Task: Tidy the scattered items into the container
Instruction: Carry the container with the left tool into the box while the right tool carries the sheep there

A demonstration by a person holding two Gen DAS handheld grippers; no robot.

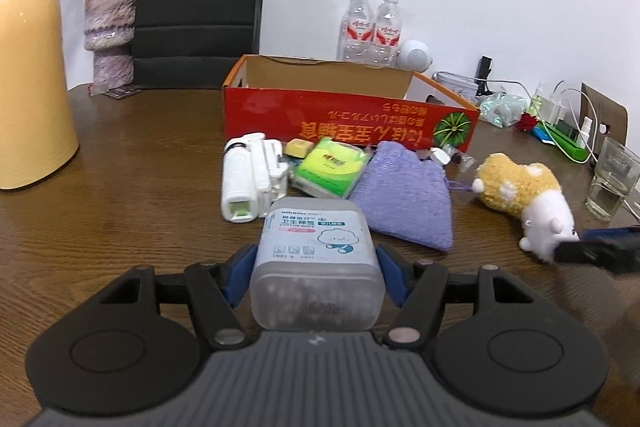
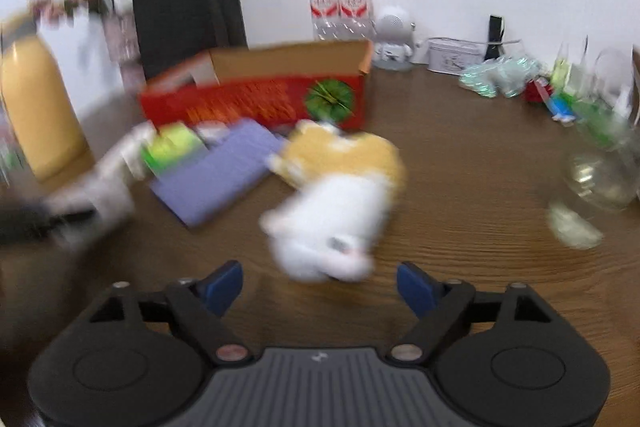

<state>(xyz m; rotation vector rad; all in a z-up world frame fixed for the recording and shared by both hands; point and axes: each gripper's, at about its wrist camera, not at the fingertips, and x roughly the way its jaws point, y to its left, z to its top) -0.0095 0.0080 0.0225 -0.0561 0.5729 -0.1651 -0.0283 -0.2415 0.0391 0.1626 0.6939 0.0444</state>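
Left wrist view: left claw [image 1: 316,267] closed on a translucent cotton-swab box [image 1: 316,259], blue pads pressed against both its sides, label facing up. Landmark: red cardboard box [image 1: 348,119], open top, standing on the brown wood surface [image 1: 140,163].

Just in front of the red box, in a row: white plastic device [image 1: 252,179] toward its left end, small yellow block [image 1: 298,147] touching its front wall, green-yellow packet [image 1: 330,167] near the middle, purple knit pouch [image 1: 404,187] toward its right end. The cotton-swab box sits nearer the camera than this row, well in front of the red box. Plush toy [image 1: 524,199], orange and white, lies beyond the red box's right corner, on its side.

Behind the red box: black paper bag [image 1: 200,7], two water bottles [image 1: 370,27], vase of dried flowers [image 1: 110,27]. Far left of it: yellow jug [image 1: 28,67]. Far right: drinking glass [image 1: 612,179].

Right wrist view (motion-blurred): right claw [image 2: 320,287] open, nothing between the pads. The plush toy [image 2: 340,195] lies just ahead of the fingers, apart from them, in front of the red box [image 2: 256,99]. Contact with the toy: none visible.
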